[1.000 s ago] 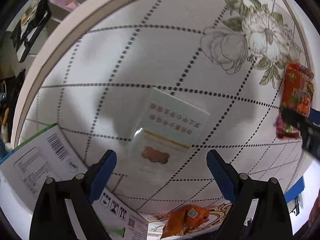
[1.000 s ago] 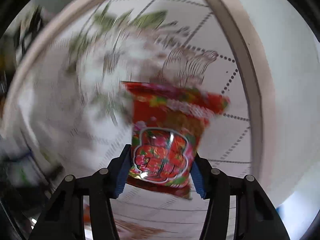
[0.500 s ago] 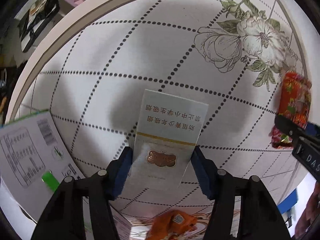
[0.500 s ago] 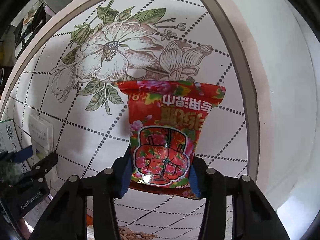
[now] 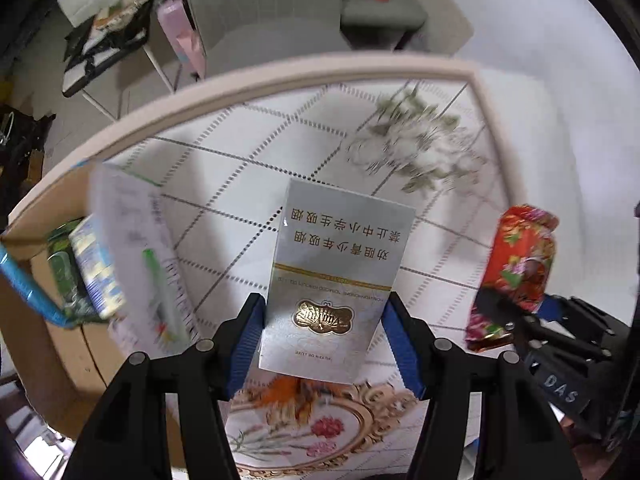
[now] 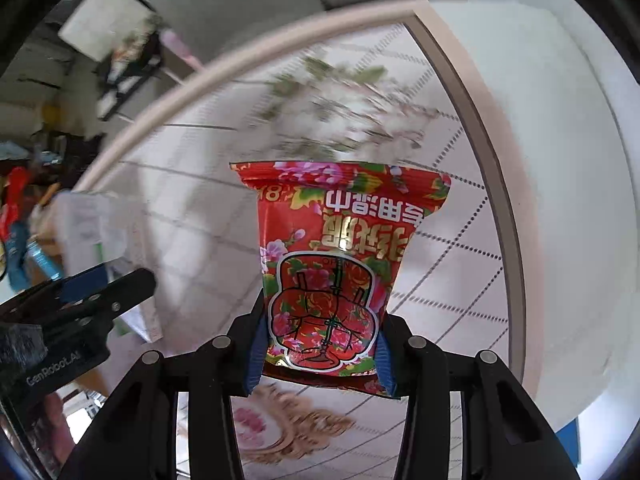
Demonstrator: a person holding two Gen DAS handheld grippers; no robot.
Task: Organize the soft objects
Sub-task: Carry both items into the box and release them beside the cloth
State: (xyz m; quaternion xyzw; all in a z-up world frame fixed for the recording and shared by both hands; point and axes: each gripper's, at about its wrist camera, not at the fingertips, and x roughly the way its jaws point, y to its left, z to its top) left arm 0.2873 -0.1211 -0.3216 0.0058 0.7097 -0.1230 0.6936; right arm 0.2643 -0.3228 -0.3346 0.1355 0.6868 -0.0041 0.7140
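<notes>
My left gripper (image 5: pixel 322 340) is shut on a silver-white pack (image 5: pixel 336 272) with gold emblem and Chinese text, held raised above the floral tabletop (image 5: pixel 240 168). My right gripper (image 6: pixel 320 348) is shut on a red floral tissue pack (image 6: pixel 336 264), also lifted off the table. The red pack (image 5: pixel 516 264) and the right gripper (image 5: pixel 560 344) show at the right of the left wrist view. The left gripper (image 6: pixel 80 304) shows at the left of the right wrist view.
A white box with green print (image 5: pixel 140 256) lies at the table's left. Beside it a cardboard box (image 5: pixel 36 312) holds green and blue packs (image 5: pixel 88 264). The table's beige rim (image 5: pixel 240 84) curves behind. Furniture and a chair (image 5: pixel 380 12) stand beyond.
My left gripper closed on the silver-white pack and lifted it. My right gripper lifted the red pack. Both views now tilt up, showing the room beyond the table.
</notes>
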